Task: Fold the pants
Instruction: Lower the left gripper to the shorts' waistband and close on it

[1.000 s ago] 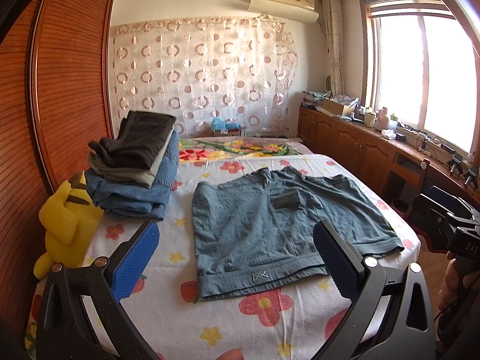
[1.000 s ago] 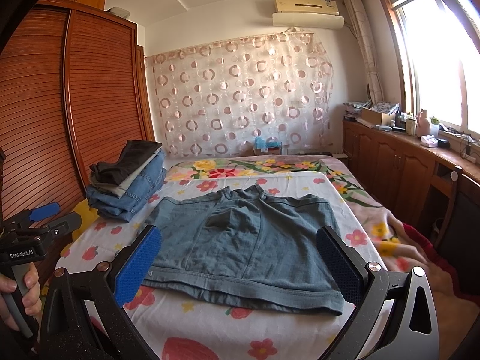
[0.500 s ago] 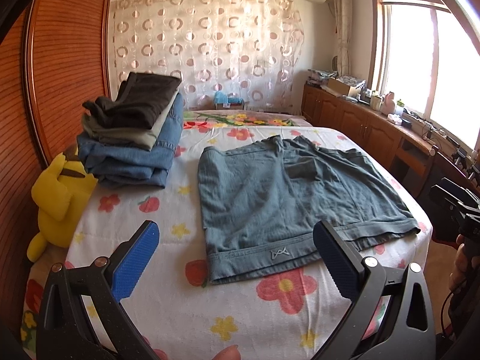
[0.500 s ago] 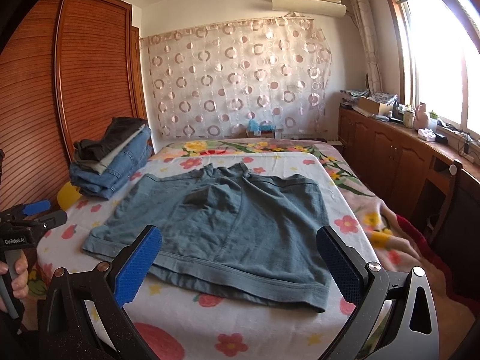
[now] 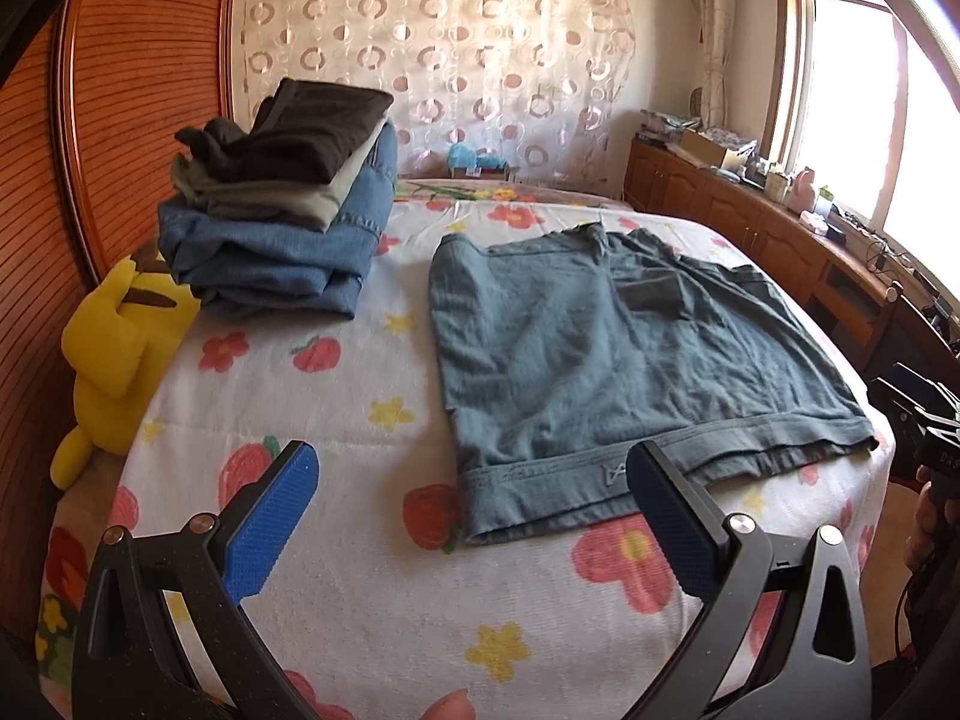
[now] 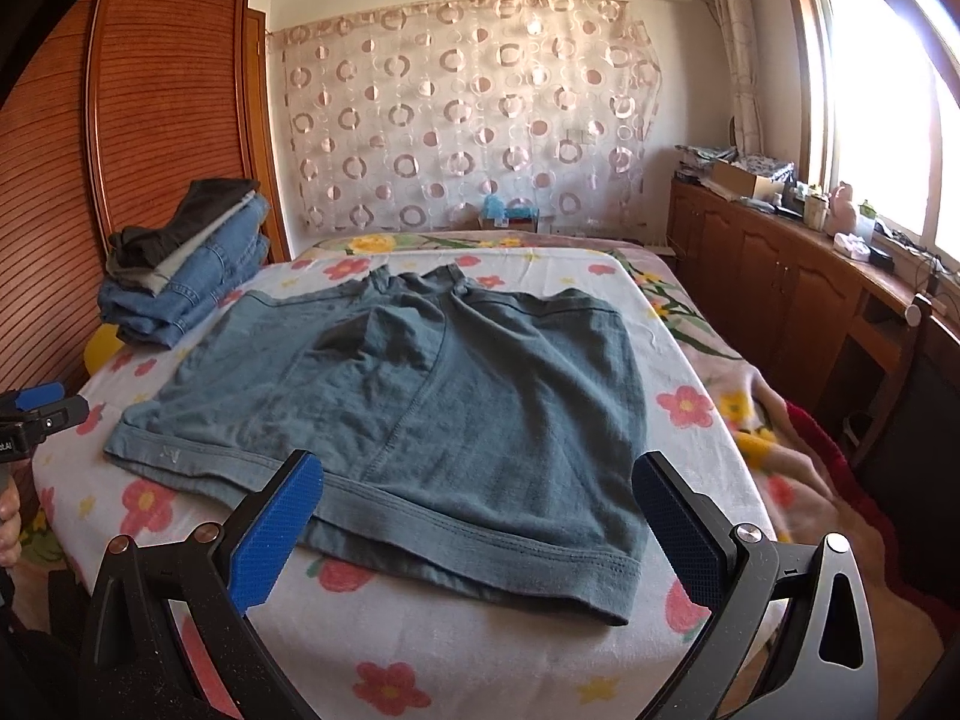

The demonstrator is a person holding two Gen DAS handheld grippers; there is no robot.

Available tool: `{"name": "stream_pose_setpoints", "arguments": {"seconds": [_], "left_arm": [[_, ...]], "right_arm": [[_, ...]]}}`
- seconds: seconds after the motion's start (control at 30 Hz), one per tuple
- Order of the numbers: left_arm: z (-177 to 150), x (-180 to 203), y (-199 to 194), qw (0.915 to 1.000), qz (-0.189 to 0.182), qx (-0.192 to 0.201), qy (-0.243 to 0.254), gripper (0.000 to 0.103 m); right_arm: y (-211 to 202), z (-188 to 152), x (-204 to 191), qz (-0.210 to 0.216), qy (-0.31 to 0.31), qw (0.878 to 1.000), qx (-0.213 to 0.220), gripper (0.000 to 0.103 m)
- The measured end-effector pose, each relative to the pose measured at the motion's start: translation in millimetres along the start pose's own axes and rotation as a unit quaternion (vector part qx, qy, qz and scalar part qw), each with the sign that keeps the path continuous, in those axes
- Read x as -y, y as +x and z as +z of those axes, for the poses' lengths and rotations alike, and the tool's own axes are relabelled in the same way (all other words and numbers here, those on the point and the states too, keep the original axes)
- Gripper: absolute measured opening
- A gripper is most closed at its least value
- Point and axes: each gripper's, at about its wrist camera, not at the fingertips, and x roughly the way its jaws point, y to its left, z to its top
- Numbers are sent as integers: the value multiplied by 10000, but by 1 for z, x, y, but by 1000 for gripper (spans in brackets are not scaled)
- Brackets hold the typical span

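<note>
A pair of teal-grey shorts (image 5: pixel 606 360) (image 6: pixel 444 396) lies spread flat on the flowered bedsheet (image 5: pixel 336 396), leg hems toward me. My left gripper (image 5: pixel 474 480) hovers open over the near left hem corner, nothing between its blue pads. My right gripper (image 6: pixel 480 492) is open above the near right hem, also holding nothing. Each gripper shows at the edge of the other's view, held in a hand: the right gripper (image 5: pixel 924 426) and the left gripper (image 6: pixel 30 420).
A stack of folded jeans and dark trousers (image 5: pixel 282 204) (image 6: pixel 186 264) sits at the bed's far left. A yellow plush toy (image 5: pixel 120 354) is wedged against the wooden wardrobe (image 5: pixel 132 90). Wooden cabinets (image 6: pixel 798 300) run under the window on the right.
Both grippers have moved forward and lowered toward the near hem of the shorts, which now looks larger. Both stay open; the shorts have not moved.
</note>
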Motion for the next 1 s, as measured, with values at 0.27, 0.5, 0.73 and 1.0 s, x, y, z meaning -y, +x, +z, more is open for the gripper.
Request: {"name": "stream_pose_setpoints", "arguments": {"seconds": [0.27, 0.5, 0.73, 1.0], "left_arm": [[-8, -12, 11, 9995, -186, -210, -149, 102], [-15, -18, 20, 9977, -487, -412, -224, 83], [-23, -19, 29, 9946, -802, -636, -163, 41], [-23, -18, 29, 9947, -840, -583, -87, 19]], "right_arm": [[9, -6, -3, 47, -58, 9993, -361, 103], [7, -12, 5, 201, -7, 9971, -729, 103], [-14, -16, 10, 148, -233, 9972, -699, 103], [-37, -27, 16, 142, -293, 9978, -582, 103]]}}
